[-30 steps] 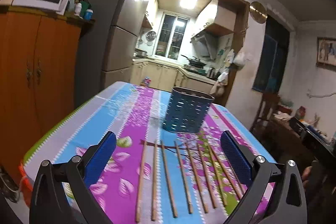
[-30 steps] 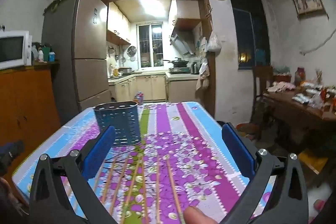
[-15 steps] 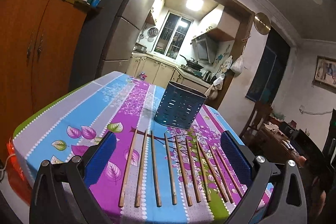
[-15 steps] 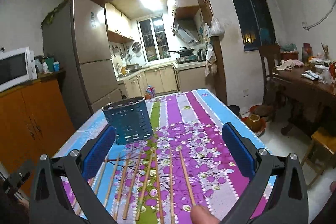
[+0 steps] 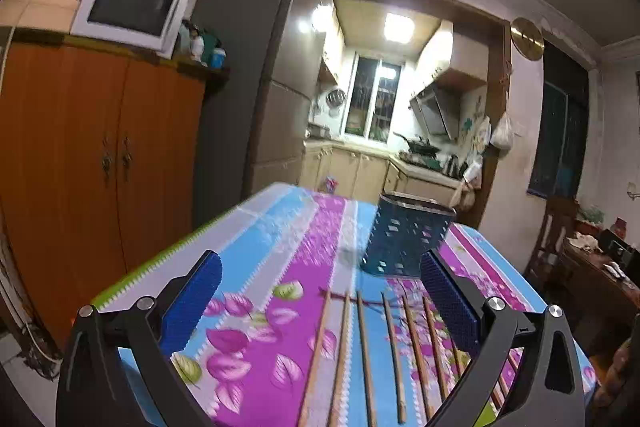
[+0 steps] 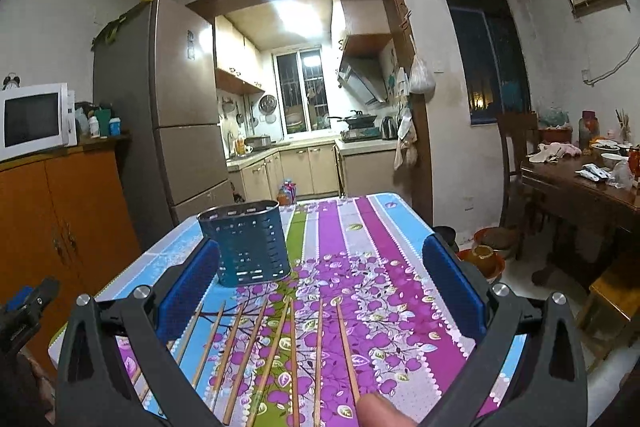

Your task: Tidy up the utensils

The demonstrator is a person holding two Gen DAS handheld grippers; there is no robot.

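Observation:
Several wooden chopsticks (image 5: 362, 351) (image 6: 292, 343) lie side by side on the flowered tablecloth, pointing toward a dark blue perforated utensil holder (image 5: 406, 239) (image 6: 246, 243) standing upright beyond them. My left gripper (image 5: 320, 291) hovers open above the near ends of the chopsticks, nothing between its blue pads. My right gripper (image 6: 322, 277) is open too, above the chopsticks on the right side of the row. The holder's inside is hidden from both views. A fingertip (image 6: 378, 409) shows at the bottom of the right wrist view.
The table (image 6: 384, 223) has a striped purple, blue and green cloth. An orange cabinet (image 5: 100, 163) with a microwave (image 5: 130, 7) and a tall fridge (image 5: 256, 99) stand to the left. A wooden table (image 6: 580, 187) with clutter and a chair (image 6: 516, 147) stand to the right.
Both grippers have shifted their view: the left one swung leftward and closer to the table, the right one dropped a little toward the chopsticks. Both stay open and hold nothing.

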